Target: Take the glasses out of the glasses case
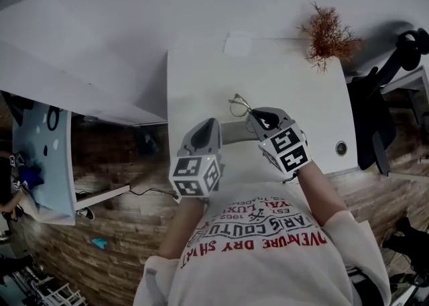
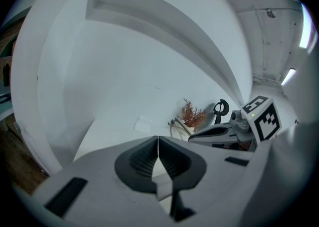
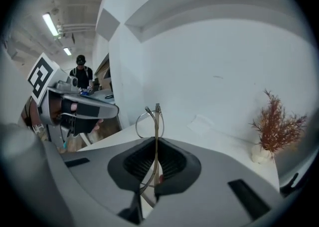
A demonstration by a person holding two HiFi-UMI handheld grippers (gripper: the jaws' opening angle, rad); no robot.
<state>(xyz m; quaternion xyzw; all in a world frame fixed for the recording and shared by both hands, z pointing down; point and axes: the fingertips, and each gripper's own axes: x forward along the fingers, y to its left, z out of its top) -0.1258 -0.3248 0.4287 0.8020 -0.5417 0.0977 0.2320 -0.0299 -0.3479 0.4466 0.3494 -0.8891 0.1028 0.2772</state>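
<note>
Over the white table (image 1: 288, 83), holds the glasses (image 1: 240, 105) up in the right gripper (image 1: 258, 118), pads clenched on one thin temple arm. Along that gripper's own jaws, shows the arm running up between the closed pads and out past the tips, with one lens ring standing just left of them against the pale wall. Carries the left gripper (image 1: 209, 123) just beside the right one, jaws pressed together at the tips. Shows a grey case (image 1: 232, 132) between the two grippers, below the glasses and apart from them; cannot tell whether the left pads pinch it. Has a dried plant (image 1: 328, 33) at the table's far right corner, well apart from the glasses.
</note>
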